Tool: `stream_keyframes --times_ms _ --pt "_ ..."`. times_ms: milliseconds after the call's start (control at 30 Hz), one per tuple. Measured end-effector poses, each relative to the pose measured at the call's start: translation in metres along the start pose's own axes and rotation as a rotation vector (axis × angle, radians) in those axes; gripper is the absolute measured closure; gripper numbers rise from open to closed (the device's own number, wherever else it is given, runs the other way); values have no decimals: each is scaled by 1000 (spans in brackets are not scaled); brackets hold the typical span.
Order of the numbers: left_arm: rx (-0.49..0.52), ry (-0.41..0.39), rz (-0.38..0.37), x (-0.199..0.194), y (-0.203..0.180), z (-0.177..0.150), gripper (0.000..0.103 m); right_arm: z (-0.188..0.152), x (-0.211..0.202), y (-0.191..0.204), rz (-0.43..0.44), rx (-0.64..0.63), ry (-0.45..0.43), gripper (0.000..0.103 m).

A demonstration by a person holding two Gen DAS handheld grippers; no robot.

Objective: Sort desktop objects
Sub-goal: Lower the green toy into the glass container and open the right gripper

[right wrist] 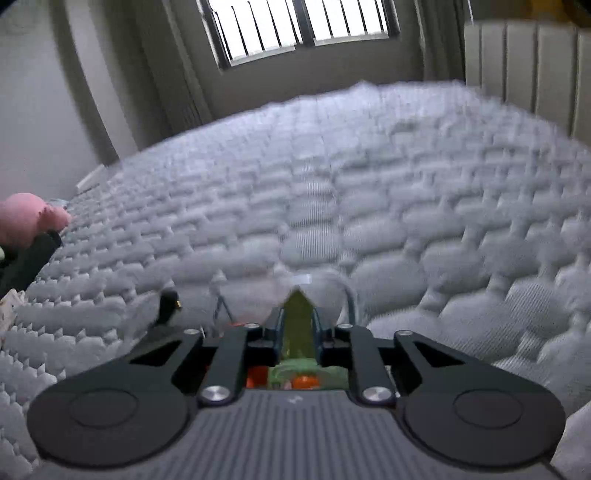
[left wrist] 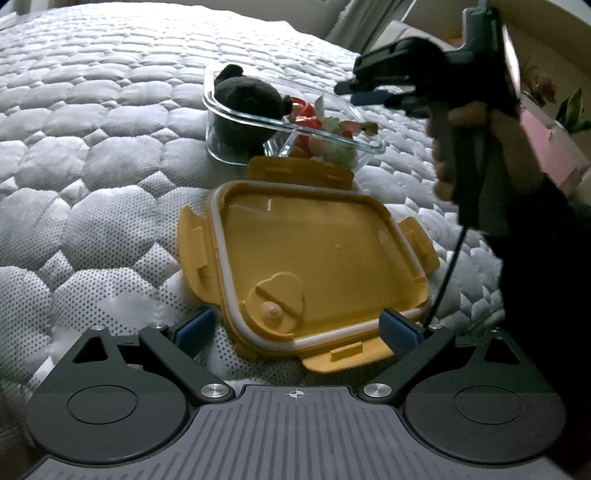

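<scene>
Left wrist view, left hand-held gripper spread wide, straddling yellow lid

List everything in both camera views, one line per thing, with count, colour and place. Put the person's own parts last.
Mattress: one, white quilted, under everything.
Glass container: one, clear, two compartments, behind the lid.
Plush toy: one, dark, in the container's left compartment.
Small items: several, red, orange and green, in the right compartment; exact count unclear.
Lid: one, yellow with a white seal, lying inside-up in front of the container.
Pink plush: one, at the mattress's left edge in the right wrist view.
Window: one, barred, on the far wall.
Green strip: one, clamped in the right tool.
Left tool: open, blue pads either side of the lid's near edge.
Right tool: shut on the strip.
Hand: one, gripping the right tool's handle.
</scene>
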State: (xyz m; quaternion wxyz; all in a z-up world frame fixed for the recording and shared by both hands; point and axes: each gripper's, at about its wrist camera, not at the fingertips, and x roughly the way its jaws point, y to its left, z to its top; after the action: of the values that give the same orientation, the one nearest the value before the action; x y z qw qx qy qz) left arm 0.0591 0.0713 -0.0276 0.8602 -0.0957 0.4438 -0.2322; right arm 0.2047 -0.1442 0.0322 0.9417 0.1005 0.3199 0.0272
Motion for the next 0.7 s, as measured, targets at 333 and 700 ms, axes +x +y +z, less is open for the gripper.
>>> stream_keyframes --times_ms 333,700 --pt "8 -13 26 -6 -2 -1 4 12 50 18 -6 -15 149 76" --pt "-14 -19 27 -1 1 2 4 0 -18 -5 36 -7 166 76"
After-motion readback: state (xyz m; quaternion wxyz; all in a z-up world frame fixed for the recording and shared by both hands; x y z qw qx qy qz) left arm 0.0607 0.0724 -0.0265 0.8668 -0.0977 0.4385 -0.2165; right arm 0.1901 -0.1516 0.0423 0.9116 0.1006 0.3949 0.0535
